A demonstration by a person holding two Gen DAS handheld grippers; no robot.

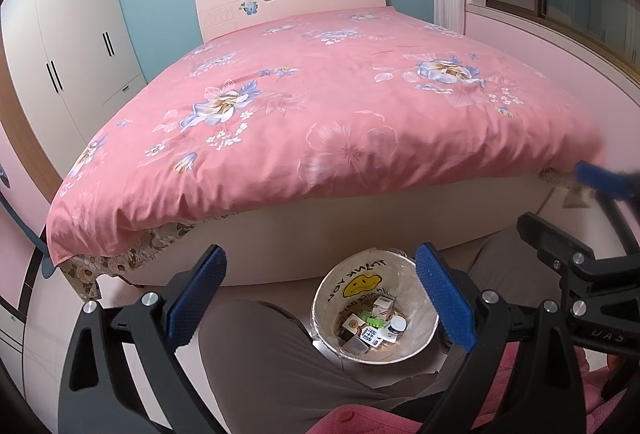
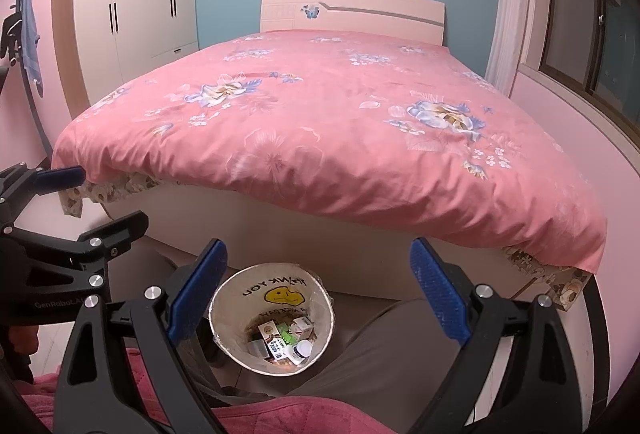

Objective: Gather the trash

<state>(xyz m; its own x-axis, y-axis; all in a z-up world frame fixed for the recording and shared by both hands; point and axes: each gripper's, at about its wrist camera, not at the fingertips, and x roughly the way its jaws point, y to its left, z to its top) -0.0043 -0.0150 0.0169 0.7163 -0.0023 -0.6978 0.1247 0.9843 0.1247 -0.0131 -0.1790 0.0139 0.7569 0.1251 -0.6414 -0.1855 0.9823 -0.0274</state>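
Trash sits in a round bin (image 1: pixel 374 314) lined with a white plastic bag that bears a yellow smiley print; the bin stands on the floor just in front of the foot of the bed (image 1: pixel 320 106), between the knees of a seated person in grey trousers (image 1: pixel 260 354); inside the bin lie several small cartons (image 1: pixel 382 306), a white-capped bottle (image 1: pixel 394 326) and a green scrap, all low against its bottom. Above the bin and to its left the left gripper (image 1: pixel 320 298) hangs with its blue-padded fingers (image 1: pixel 196 298) spread wide and nothing between them; above the bin and to its right the right gripper (image 2: pixel 318 294) hangs likewise, its fingers (image 2: pixel 438 294) wide apart and empty; in each wrist view the bin shows in the gap between the pads, and the other gripper shows at the frame's edge. Beyond the bin the bed carries a pink floral quilt (image 2: pixel 320 138) that overhangs the foot end, with a brown flowered sheet showing beneath its corners; a pale headboard with a blue butterfly (image 2: pixel 352 10) closes the far end. Left of the bed stands a white wardrobe (image 2: pixel 132 2); right of the bed runs a window (image 2: pixel 592 34) with a white curtain. Nearer than the bin, at the bottom of both views, lies pink cloth (image 2: pixel 280 414) on the person's lap.
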